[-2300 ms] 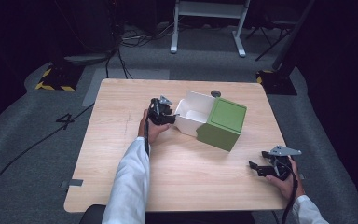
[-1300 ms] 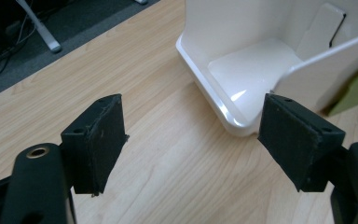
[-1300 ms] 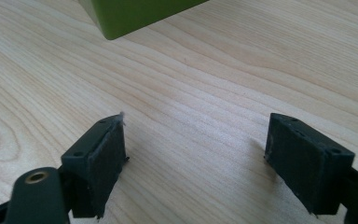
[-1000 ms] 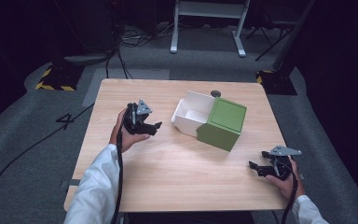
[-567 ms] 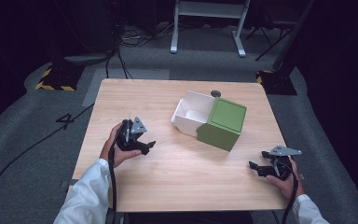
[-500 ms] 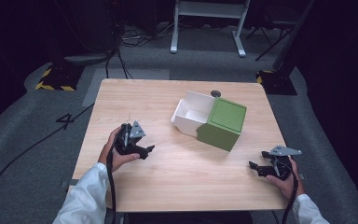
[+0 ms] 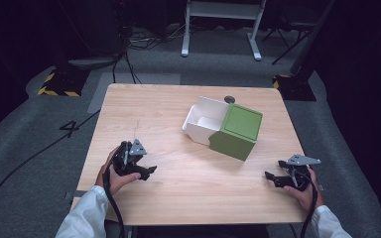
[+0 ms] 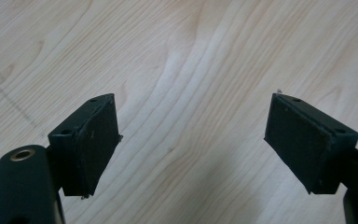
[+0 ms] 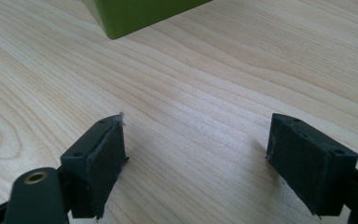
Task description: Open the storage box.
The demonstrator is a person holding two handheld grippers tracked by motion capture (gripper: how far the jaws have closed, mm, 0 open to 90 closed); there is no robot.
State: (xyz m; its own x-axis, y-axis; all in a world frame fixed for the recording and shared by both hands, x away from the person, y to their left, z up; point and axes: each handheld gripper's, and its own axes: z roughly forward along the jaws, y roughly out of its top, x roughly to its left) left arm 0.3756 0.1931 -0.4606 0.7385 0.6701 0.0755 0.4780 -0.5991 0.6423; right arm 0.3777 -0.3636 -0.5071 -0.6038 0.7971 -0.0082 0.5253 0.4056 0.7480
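Observation:
A white open box [image 7: 204,120] lies on the wooden table [image 7: 168,109], partly slid into a green sleeve [image 7: 236,131] at centre right. My left gripper [image 7: 148,171] rests at the table's front left, held in a hand, jaws wide open over bare wood [image 8: 191,140]. My right gripper [image 7: 270,177] sits at the front right, also open with nothing between its jaws [image 9: 193,154]. In the right gripper view the corner of the green sleeve [image 9: 135,14] shows at the top, well ahead of the jaws.
A round cable hole [image 7: 229,99] is in the table behind the box. Beyond the table are grey floor, cables [image 7: 129,44] and a white stand's legs [image 7: 221,29]. A faint pencil line [image 7: 138,124] marks the wood.
My left gripper has drawn back from the white box toward the table's front left and come to rest there. The right gripper and the box have stayed put.

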